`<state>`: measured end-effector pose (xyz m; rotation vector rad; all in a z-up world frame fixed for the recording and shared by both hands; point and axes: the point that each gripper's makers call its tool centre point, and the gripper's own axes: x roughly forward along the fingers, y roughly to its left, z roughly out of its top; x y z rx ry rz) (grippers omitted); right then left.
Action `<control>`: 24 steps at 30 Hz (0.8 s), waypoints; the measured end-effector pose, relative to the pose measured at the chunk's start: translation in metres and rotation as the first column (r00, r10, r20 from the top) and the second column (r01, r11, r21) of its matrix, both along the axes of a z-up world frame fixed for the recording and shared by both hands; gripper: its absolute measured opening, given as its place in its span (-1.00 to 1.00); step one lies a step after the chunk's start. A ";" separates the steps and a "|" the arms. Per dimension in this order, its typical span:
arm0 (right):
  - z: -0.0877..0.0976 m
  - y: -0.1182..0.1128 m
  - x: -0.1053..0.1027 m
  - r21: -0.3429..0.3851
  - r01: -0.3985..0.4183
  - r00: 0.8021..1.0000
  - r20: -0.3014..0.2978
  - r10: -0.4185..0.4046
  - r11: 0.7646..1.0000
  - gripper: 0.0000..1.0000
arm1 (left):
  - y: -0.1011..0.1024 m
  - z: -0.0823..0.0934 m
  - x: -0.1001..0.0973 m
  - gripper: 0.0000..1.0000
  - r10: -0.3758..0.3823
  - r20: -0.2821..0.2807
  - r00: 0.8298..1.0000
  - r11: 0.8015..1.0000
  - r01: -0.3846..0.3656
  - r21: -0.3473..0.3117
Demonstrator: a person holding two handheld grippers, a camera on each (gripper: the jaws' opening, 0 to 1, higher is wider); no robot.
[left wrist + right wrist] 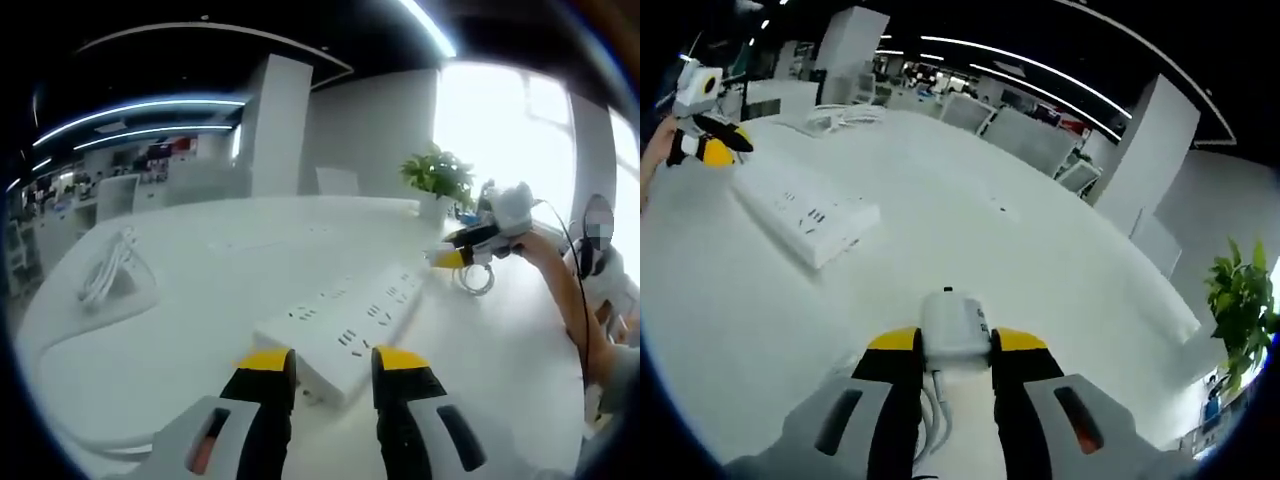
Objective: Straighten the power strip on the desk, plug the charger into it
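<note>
White plastic defines the scene: a long white multi-socket power strip (345,330) lies flat on the white desk (180,330), well in from its edges, one short end just ahead of the left gripper (333,362). That gripper's yellow-tipped black jaws stand apart with nothing between them, lined up on the strip's near end, a pose that suits nudging or squaring it. In the right gripper view the same strip (805,215) sits well apart from the right gripper (945,345), whose jaws are closed on a white blocky charger (955,325); a white cord (935,415) hangs back between the jaws, and the charger is held clear of the tabletop, apparently ready to be carried toward the sockets. The right gripper (470,245) also appears across the desk in the left gripper view, in a person's hand, a pale loop of cord (478,280) under it. The left gripper (705,145) shows at the strip's far end in the right gripper view. Toward the desk's far edges lie a coiled white cable (108,268) and a green potted plant (440,178). Judged from this, the charger is not yet plugged in.
</note>
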<state>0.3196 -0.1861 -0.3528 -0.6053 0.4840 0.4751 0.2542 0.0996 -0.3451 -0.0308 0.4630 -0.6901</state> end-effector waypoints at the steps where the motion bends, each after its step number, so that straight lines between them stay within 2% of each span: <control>1: 0.002 0.006 -0.002 0.002 -0.013 1.000 0.006 0.012 1.000 -0.49 | 0.001 0.000 0.000 -0.37 0.001 -0.001 1.000 1.000 -0.001 0.001; 12: 0.019 0.037 -0.003 -0.078 -0.129 0.986 0.098 0.137 0.989 -0.49 | 0.003 0.000 0.001 -0.37 0.010 -0.004 1.000 1.000 -0.010 0.001; 13: 0.024 0.041 -0.001 -0.112 -0.146 0.978 0.134 0.161 0.983 -0.49 | 0.003 0.000 0.001 -0.37 0.010 -0.004 1.000 1.000 -0.010 0.000; 15: 0.025 0.049 -0.003 -0.133 -0.168 0.972 0.142 0.187 0.977 -0.49 | 0.003 0.000 0.001 -0.37 0.008 -0.003 1.000 1.000 -0.008 0.000; 24: 0.032 0.077 -0.013 -0.131 -0.285 0.937 0.169 0.305 0.950 -0.49 | 0.002 -0.001 -0.001 -0.37 0.000 -0.004 1.000 1.000 0.000 0.005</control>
